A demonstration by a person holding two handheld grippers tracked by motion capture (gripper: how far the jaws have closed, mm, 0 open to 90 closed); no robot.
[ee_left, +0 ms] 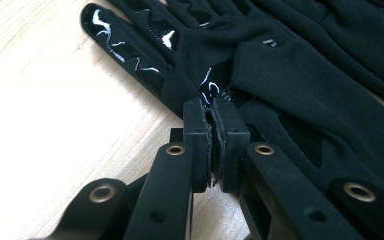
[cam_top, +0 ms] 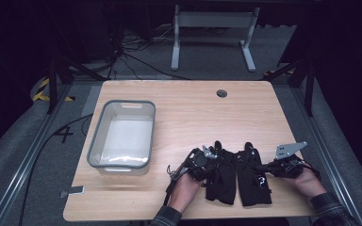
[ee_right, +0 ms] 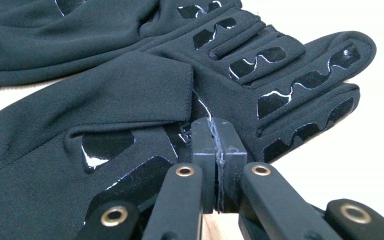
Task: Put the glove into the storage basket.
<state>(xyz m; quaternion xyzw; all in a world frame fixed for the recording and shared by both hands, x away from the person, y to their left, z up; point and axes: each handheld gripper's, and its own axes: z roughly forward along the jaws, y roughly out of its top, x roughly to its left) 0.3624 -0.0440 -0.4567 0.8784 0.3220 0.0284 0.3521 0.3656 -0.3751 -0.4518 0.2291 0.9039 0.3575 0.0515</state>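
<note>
Black gloves, a pair with glossy grip patches, are lying side by side near the person's edge of the wooden table [cam_top: 188, 113], the left glove [cam_top: 220, 176] under the left gripper [cam_top: 210, 154] and the right glove [cam_top: 252, 181] under the right gripper [cam_top: 257, 165]. In the left gripper view the jaws are pressing together on a thin fold of fabric at the base of the thumb, the shiny-tipped fingers stretching up and away to the left of the tips. In the right gripper view the jaws are likewise closing tight at the edge of the right glove's palm, its patched fingers fanning out to the right of the tips. A grey plastic bin [cam_top: 143, 162] is waiting empty well off to the left of both tools. Done well, the lift probably calls for raising each glove straight up, keeping the pinch firm so the thin cloth is not slipping free, before swinging across towards the bin.
</note>
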